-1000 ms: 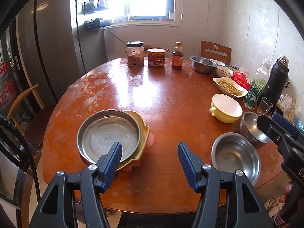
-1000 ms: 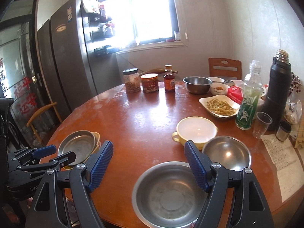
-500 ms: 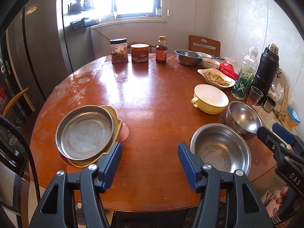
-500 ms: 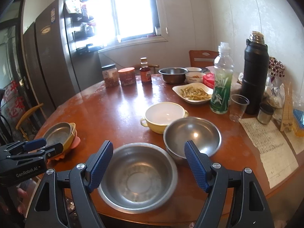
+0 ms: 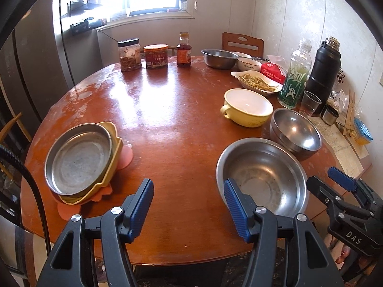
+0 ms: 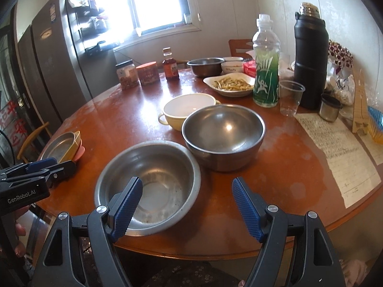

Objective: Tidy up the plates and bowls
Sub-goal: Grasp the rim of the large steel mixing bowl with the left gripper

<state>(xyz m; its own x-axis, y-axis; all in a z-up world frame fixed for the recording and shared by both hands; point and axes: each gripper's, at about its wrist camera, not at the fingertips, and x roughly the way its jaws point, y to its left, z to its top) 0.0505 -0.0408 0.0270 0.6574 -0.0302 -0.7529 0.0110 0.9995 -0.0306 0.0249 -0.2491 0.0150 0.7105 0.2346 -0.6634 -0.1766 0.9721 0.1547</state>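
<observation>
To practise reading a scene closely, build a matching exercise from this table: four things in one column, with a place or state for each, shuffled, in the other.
Things:
1. steel plate
2. yellow bowl
3. white dish
4. flask

Places or states:
A. holds food strips
B. stacked on a yellow plate
C. upright by the wall
D. empty, handle at its side

Pairs: 1-B, 2-D, 3-A, 4-C

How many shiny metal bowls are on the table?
3. One wide steel bowl sits at the near edge, a deeper steel bowl is just behind it, and a third steel bowl stands far back by the sauce bottle. None looks hidden.
</observation>
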